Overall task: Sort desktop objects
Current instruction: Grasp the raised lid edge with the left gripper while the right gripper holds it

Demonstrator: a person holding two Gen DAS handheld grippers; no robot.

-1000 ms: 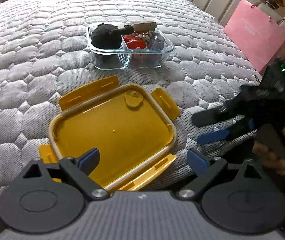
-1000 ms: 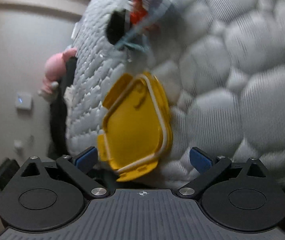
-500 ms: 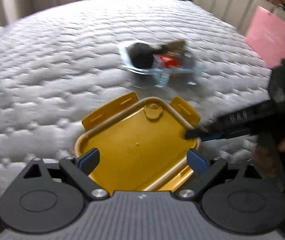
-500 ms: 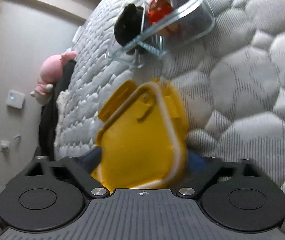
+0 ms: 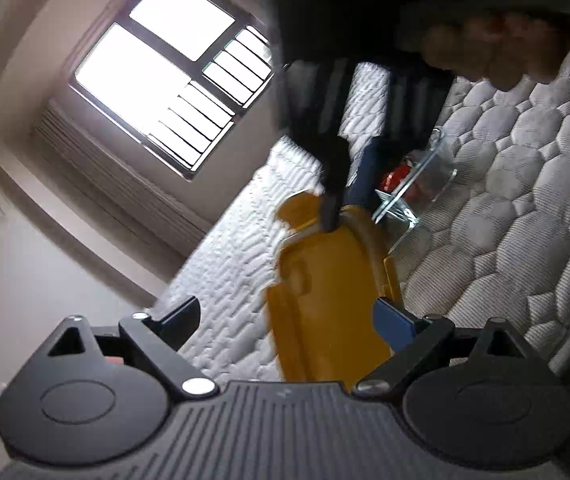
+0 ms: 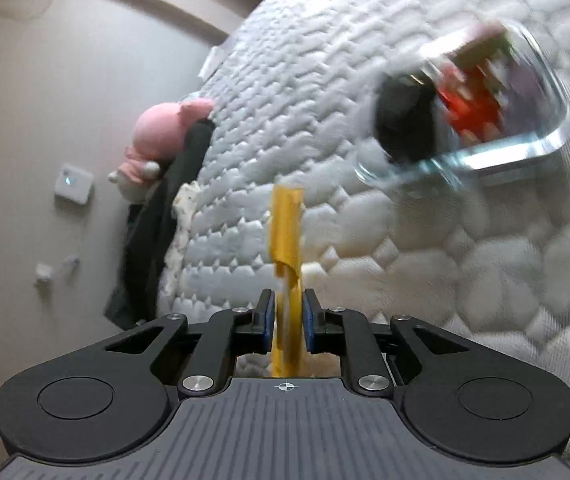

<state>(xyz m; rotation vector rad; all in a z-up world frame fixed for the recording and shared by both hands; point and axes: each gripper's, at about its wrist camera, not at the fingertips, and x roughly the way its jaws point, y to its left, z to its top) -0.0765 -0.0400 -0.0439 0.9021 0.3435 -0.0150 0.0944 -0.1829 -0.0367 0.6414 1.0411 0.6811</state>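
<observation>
Item: yellow lid (image 6: 285, 240), snap-lock type, four hinged flaps. It was seen edge-on at centre frame in the right wrist view, pinched between the blue pads of the right gripper (image 6: 288, 322), whose jaws stood narrow and clamped on its rim. In the left wrist view the same lid (image 5: 325, 312) hung tilted at lower centre, clear of the quilted mattress (image 5: 525, 200) as far as I could judge.

Left gripper (image 5: 287, 318): jaws spread wide, holding nothing; its right pad sat just beside the lid's edge (touching or not, I could not tell).

Item: glass container (image 6: 485, 120), upper right of the right wrist view, blurred. It lay on the mattress with a black object (image 6: 405, 120) and red pieces (image 6: 469, 108) inside, its top uncovered.

Handling, by my judgement: the lid looked light, thin plastic, stiff enough to hold by one edge but smooth, so it might pivot in a single pinch. The rim between flaps seemed the sound place to grip, since the flaps would fold. The glass looked heavy, hard and breakable; it was best left resting and steadied at its wall.
</observation>
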